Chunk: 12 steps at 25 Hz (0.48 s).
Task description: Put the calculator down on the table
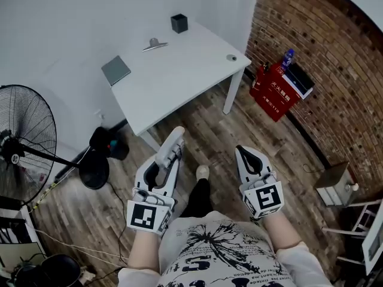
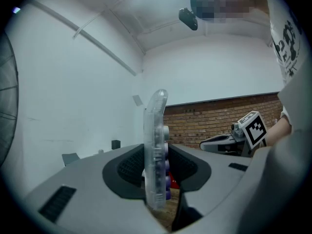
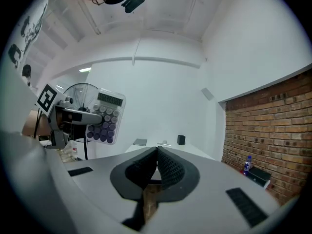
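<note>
My left gripper (image 1: pixel 170 155) is shut on a clear plastic calculator (image 1: pixel 172 142) with purple keys, held above the wooden floor, short of the white table (image 1: pixel 179 82). In the left gripper view the calculator (image 2: pixel 156 145) stands edge-on and upright between the pads, rising above the jaws. The right gripper view shows the calculator's (image 3: pixel 105 118) keypad face at the left, gripped by the left gripper. My right gripper (image 1: pixel 243 153) hangs beside it at the same height, its jaws shut with nothing between them (image 3: pixel 157 154). Both grippers point toward the table.
On the table lie a grey notebook (image 1: pixel 115 70), a small metal tool (image 1: pixel 154 44), a black cup (image 1: pixel 179 23) and a small round object (image 1: pixel 231 57). A standing fan (image 1: pixel 24 142) is at the left. A red crate (image 1: pixel 275 89) sits by the brick wall.
</note>
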Tool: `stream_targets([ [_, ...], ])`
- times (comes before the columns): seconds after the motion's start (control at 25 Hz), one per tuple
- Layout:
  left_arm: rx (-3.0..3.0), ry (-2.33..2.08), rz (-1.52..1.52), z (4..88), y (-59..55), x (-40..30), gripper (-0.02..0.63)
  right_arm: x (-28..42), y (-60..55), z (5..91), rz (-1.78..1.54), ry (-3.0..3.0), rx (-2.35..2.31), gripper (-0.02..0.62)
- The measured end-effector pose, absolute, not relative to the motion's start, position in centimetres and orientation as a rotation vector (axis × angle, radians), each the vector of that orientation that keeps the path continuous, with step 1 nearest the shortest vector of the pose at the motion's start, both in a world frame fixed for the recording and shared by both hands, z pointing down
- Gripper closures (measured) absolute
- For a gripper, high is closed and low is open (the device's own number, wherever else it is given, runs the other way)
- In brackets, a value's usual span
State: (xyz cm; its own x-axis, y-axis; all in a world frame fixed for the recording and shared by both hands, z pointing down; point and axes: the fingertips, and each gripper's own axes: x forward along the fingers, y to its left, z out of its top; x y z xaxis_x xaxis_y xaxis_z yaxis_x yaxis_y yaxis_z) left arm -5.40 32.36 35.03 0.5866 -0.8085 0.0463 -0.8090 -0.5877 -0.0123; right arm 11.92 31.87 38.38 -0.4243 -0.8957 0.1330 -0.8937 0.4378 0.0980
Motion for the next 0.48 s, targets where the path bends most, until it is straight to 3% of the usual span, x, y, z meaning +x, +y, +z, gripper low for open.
stream_targets([
  [0.48,2.799,-1.329,-0.028,33.8,6.7,-5.0,0.465,11.5,5.9,36.7,-0.033,-2.455,1.594,0.580],
])
